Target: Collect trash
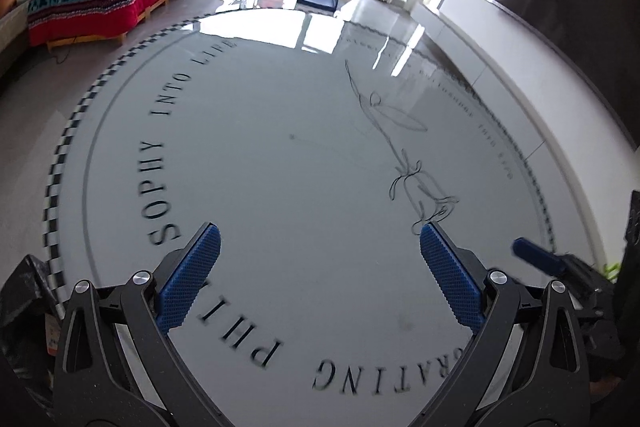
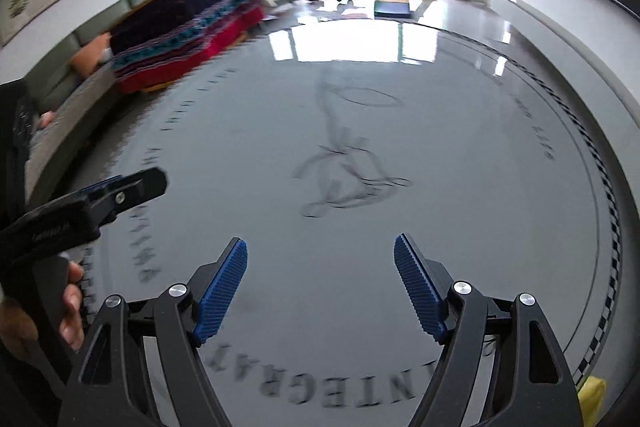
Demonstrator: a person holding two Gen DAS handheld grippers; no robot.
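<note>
Glossy grey-white, the round table (image 1: 304, 163) fills both views, ringed by a checkered border and curved black lettering, with a line drawing of a flower right of centre. At the lower left edge of the left wrist view a crumpled black bag (image 1: 24, 291) lies at the table's rim; no loose trash shows on the tabletop. Across the bottom of that view the left gripper (image 1: 319, 247) stands wide open, blue pads apart, nothing between them. Far right, the right gripper (image 1: 536, 255) pokes in. In the right wrist view a hand (image 2: 60, 311) at lower left grips the other tool, and the right gripper's jaws are spread wide and empty. A yellow object (image 2: 592, 395) sits at the lower right
</note>
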